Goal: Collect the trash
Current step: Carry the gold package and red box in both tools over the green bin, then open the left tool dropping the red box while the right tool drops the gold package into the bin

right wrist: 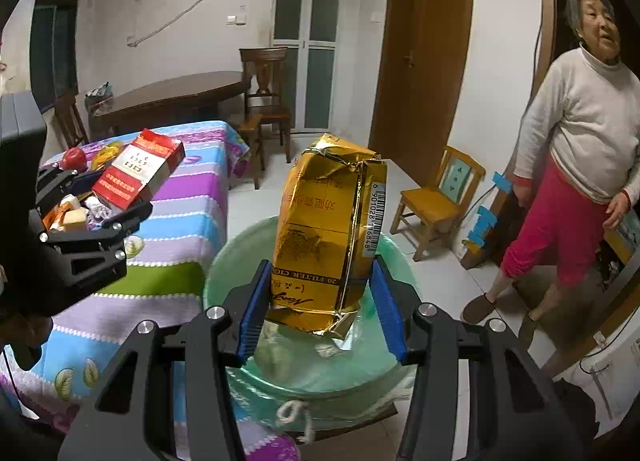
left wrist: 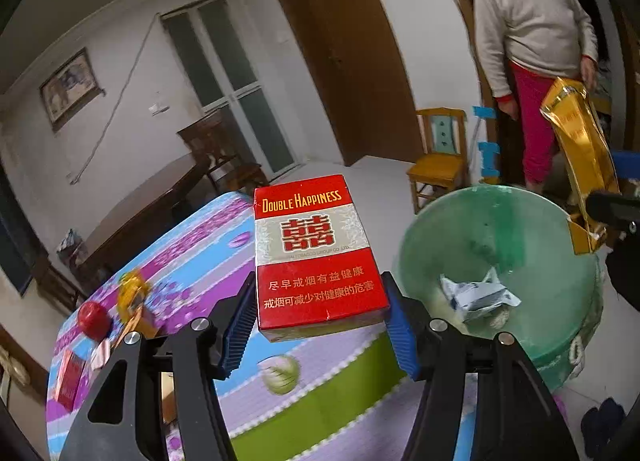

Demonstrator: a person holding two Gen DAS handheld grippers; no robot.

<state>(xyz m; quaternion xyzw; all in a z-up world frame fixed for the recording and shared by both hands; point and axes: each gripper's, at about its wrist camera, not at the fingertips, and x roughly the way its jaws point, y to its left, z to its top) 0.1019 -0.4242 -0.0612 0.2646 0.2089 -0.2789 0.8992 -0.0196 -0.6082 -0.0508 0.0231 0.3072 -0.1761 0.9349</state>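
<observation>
A striped purple, blue and green tablecloth (left wrist: 328, 393) covers the table beside a pale green plastic-lined bin (left wrist: 436, 229), with a bystander in a white sweater (right wrist: 588, 117) near the door. My left gripper (left wrist: 320, 325) clamps a red and white cardboard cigarette pack (left wrist: 316, 253) near the bin's rim, and my right gripper (right wrist: 320, 293) pinches a crumpled gold foil cigarette pack (right wrist: 328, 229) over its mouth. I judge this the dropping step: next, bring the red pack over the opening and release both.

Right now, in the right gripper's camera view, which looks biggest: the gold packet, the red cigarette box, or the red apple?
1. Gold packet, though it is nearest the camera, which inflates it.
2. Red cigarette box.
3. Red apple.
</observation>
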